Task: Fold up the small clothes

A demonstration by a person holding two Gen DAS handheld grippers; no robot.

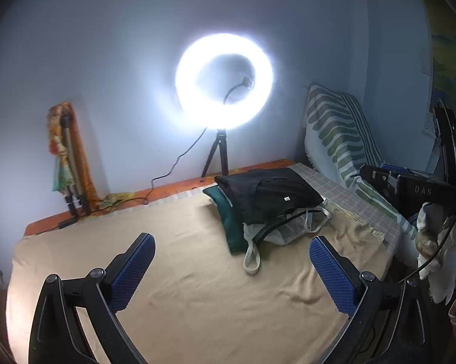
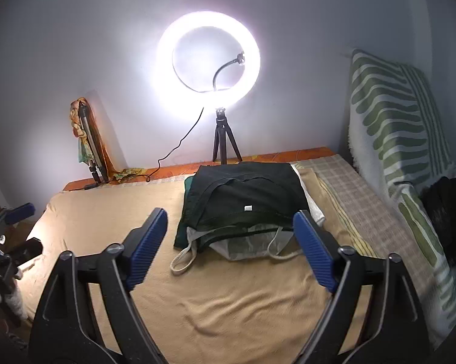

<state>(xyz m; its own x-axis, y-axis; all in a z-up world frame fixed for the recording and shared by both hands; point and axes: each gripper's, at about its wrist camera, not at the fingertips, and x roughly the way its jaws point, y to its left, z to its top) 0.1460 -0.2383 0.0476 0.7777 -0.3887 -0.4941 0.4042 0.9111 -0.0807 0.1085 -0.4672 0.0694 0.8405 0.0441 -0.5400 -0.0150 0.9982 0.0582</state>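
A stack of folded small clothes lies on the tan blanket (image 1: 197, 288) at the bed's far side. A black garment (image 1: 270, 194) with a small white tag is on top, over a dark green one (image 1: 231, 230) and a white top with loose straps (image 1: 252, 257). The stack also shows in the right wrist view: black garment (image 2: 246, 194), green one (image 2: 182, 230), white strap (image 2: 182, 261). My left gripper (image 1: 232, 245) is open and empty, hovering short of the stack. My right gripper (image 2: 229, 221) is open and empty, its fingers framing the stack's near edge.
A lit ring light (image 2: 208, 57) on a small tripod stands at the bed's far edge, its cable trailing left. A folded tripod wrapped in patterned cloth (image 2: 86, 139) leans on the wall. A green-striped pillow (image 2: 392, 127) and checked sheet (image 2: 358, 194) lie right.
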